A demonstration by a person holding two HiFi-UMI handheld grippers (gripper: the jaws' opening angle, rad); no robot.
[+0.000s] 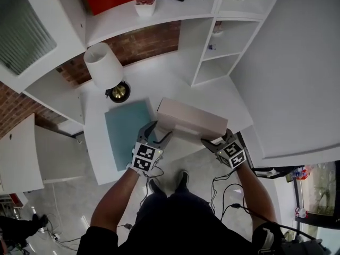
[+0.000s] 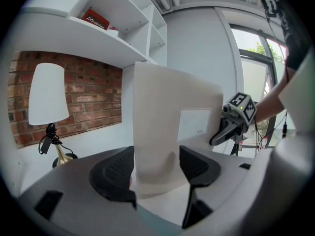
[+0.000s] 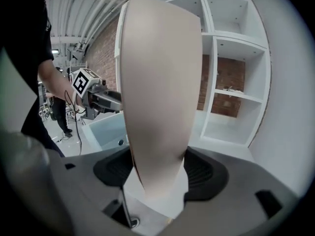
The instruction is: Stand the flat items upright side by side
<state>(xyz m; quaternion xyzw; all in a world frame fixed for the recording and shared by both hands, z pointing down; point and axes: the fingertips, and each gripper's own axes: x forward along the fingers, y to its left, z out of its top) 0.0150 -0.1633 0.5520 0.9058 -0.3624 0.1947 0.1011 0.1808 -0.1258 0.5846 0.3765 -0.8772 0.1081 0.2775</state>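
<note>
At the desk, left gripper and right gripper fingers pinch the on-edge beige box, long axis left-right

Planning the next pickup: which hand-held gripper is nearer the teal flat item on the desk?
Left. The left hand-held gripper grips the beige box at the edge of the teal flat item; the right hand-held gripper holds the box's opposite end.

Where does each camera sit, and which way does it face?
Head view: on the person's head, steeply down at the white desk; forearms and feet show.
Left gripper view: rides the left gripper, facing the lamp and brick wall; the right gripper shows.
Right gripper view: rides the right gripper, facing the shelf cubbies; the left gripper shows.
Shared: all show the beige box gripped at both ends.
</note>
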